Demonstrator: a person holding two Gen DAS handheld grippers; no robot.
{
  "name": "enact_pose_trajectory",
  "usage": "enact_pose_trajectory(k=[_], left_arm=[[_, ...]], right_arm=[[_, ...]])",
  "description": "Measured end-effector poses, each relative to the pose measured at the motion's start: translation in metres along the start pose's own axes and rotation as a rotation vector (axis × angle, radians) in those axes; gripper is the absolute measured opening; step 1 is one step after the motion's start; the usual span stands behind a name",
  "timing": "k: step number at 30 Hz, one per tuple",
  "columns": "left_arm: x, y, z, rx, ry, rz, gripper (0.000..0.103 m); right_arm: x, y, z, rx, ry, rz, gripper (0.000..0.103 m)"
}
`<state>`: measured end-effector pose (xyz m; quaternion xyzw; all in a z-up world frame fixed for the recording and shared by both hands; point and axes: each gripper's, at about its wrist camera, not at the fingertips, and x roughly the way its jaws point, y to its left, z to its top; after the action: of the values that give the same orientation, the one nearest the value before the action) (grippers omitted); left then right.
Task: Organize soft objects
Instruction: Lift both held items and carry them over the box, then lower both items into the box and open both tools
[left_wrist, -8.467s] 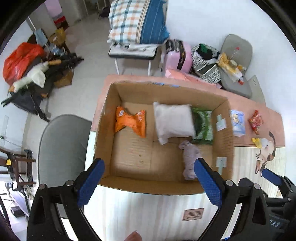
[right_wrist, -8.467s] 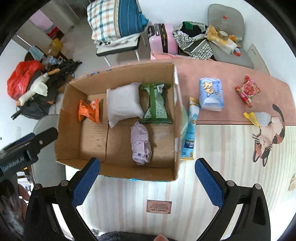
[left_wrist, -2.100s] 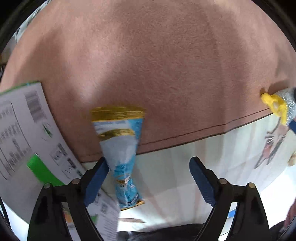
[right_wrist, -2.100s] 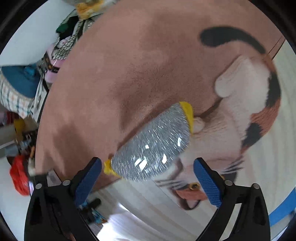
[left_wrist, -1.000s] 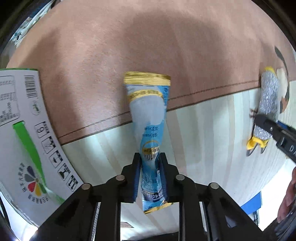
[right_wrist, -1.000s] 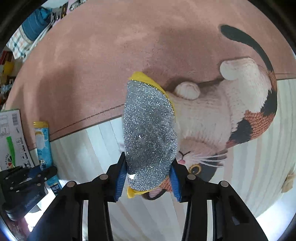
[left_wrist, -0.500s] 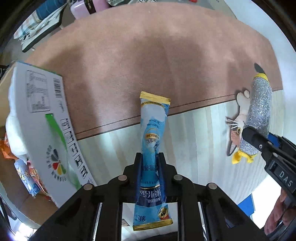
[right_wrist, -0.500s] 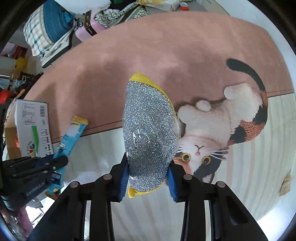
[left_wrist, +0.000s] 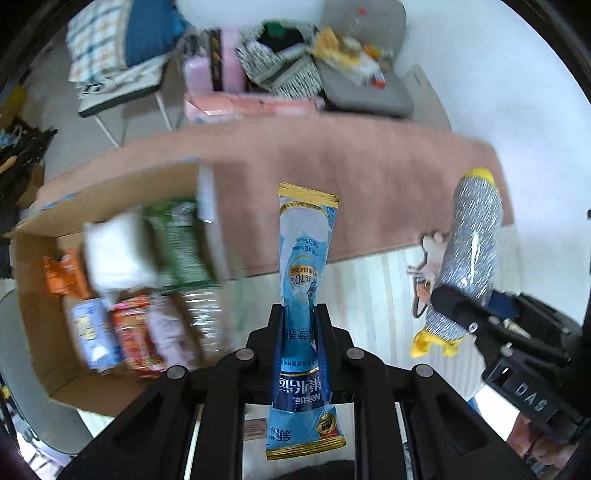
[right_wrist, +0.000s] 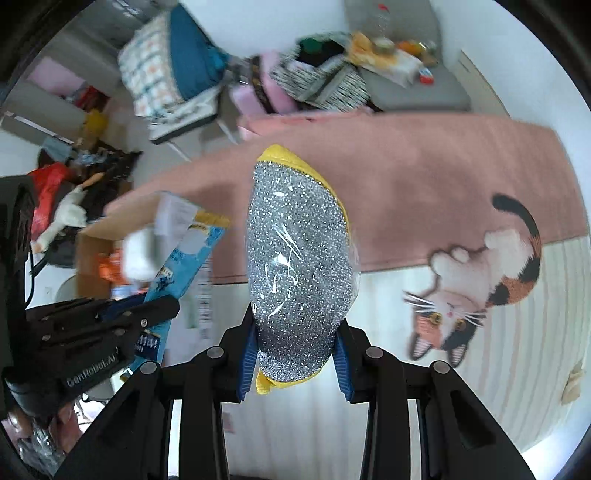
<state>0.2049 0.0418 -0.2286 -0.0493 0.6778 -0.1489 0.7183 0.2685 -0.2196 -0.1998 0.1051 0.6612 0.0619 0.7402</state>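
My left gripper (left_wrist: 300, 325) is shut on a long light-blue sachet (left_wrist: 304, 258) with gold ends and holds it in the air above the mat. My right gripper (right_wrist: 297, 350) is shut on a silver glitter pouch (right_wrist: 299, 258) with yellow trim, also lifted. The pouch (left_wrist: 471, 251) and right gripper show at the right of the left wrist view. The sachet (right_wrist: 184, 254) shows at the left of the right wrist view. A cardboard box (left_wrist: 37, 295) at the left holds several soft packs, blurred by motion.
A pink mat (left_wrist: 369, 166) with a cat picture (right_wrist: 480, 277) covers the table's far part, pale striped mat nearer. Behind stand a chair with plaid bedding (left_wrist: 118, 48), a pink suitcase (left_wrist: 207, 70) and a grey chair with clutter (left_wrist: 362, 81). A grey chair sits left of the box.
Both grippers have risen and pulled back with their loads. The box and the room behind have come into view.
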Motion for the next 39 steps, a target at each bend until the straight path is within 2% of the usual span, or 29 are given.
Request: enact_pose_trajectory(k=[3,7,11,15,21,25,27,30,31,32,34,39], left_arm=[[-0.045,0.036,0.002,-0.033,-0.053,0.018,0.013],[-0.080,0.093,-0.001,-0.094,-0.092,0.055,0.014],[-0.081,0.154,-0.017,-0.153,-0.104,0.105,0.014],[-0.068,0.204,-0.030,-0.205,-0.083,0.139,0.014],[-0.029,0.254,-0.039,-0.251,-0.012,0.173,0.014],[0.002,0.268,-0.040,-0.264,0.046,0.173,0.014],[0.009,0.271,-0.040,-0.259,0.062,0.206,0.017],[0.024,0.273,-0.040,-0.244,0.130,0.237,0.024],[0.026,0.274,-0.041,-0.241,0.138,0.227,0.025],[0.027,0.273,-0.041,-0.238,0.139,0.215,0.026],[0.027,0.274,-0.040,-0.241,0.136,0.206,0.034],[0.014,0.271,-0.041,-0.243,0.093,0.200,0.045]], right_arm=[[-0.008,0.052,-0.003,-0.054,-0.019,0.028,0.038],[0.000,0.120,-0.012,-0.118,-0.010,0.050,0.038],[0.028,0.169,-0.023,-0.153,0.030,0.052,0.038],[0.064,0.199,-0.032,-0.177,0.079,0.021,0.037],[0.112,0.212,-0.039,-0.171,0.137,-0.039,0.038],[0.138,0.215,-0.042,-0.176,0.163,-0.094,0.038],[0.147,0.216,-0.043,-0.194,0.168,-0.127,0.039],[0.158,0.216,-0.045,-0.196,0.183,-0.158,0.047],[0.161,0.216,-0.045,-0.186,0.200,-0.164,0.054],[0.160,0.216,-0.045,-0.179,0.199,-0.159,0.065],[0.157,0.218,-0.046,-0.167,0.193,-0.144,0.074],[0.144,0.222,-0.044,-0.132,0.183,-0.112,0.074]])
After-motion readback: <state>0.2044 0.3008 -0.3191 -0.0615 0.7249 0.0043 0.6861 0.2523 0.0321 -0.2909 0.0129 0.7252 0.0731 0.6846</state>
